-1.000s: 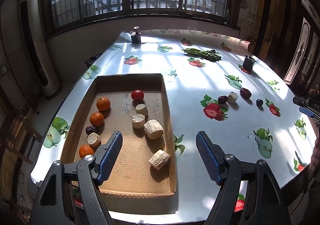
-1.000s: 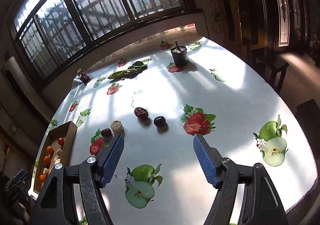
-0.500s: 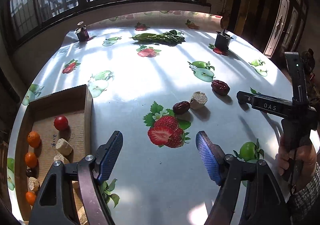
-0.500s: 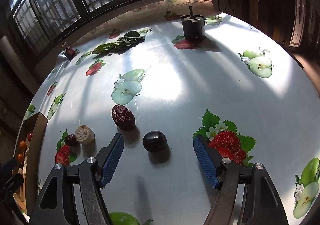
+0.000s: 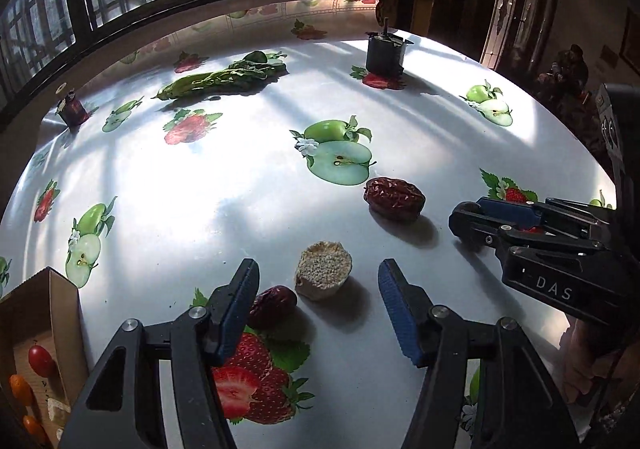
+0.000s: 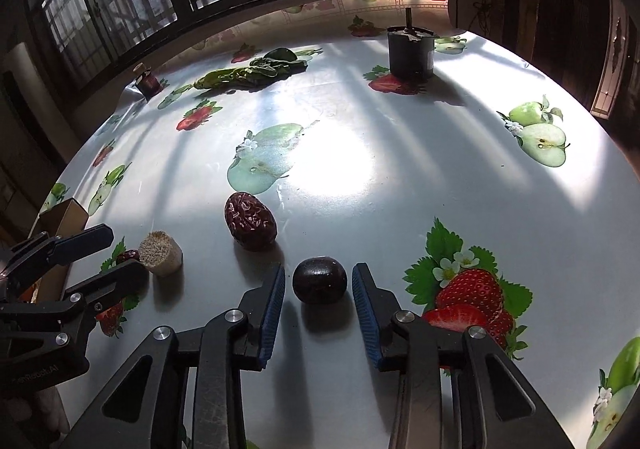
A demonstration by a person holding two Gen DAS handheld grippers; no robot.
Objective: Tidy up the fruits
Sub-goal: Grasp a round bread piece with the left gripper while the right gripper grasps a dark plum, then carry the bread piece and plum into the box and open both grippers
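A: Where's the dark plum [image 6: 319, 280]?

B: On the table [image 6: 400, 169], between the blue pads of the right gripper [image 6: 319, 305]. Its jaws have just been closing in, but a thin gap shows on each side, so nothing is clamped.

A: And the left gripper [image 5: 319, 303]?

B: Also just been closing, jaws apart. The tan chunk [image 5: 323, 270] sits between its fingertips, untouched. A small date [image 5: 273, 306] lies against the left pad [image 5: 236, 313], beside the chunk.

A: Anything else loose?

B: A bigger wrinkled date [image 6: 250, 221] lies up-left of the plum, near it but apart.

A: The box?

B: The cardboard box [image 5: 60, 313] is at the left table edge, holding a red tomato [image 5: 40, 360] and orange fruits [image 5: 21, 389]. Far off lie leafy greens [image 6: 248, 73], a dark pot [image 6: 411, 53] and a small jar [image 6: 147, 83].
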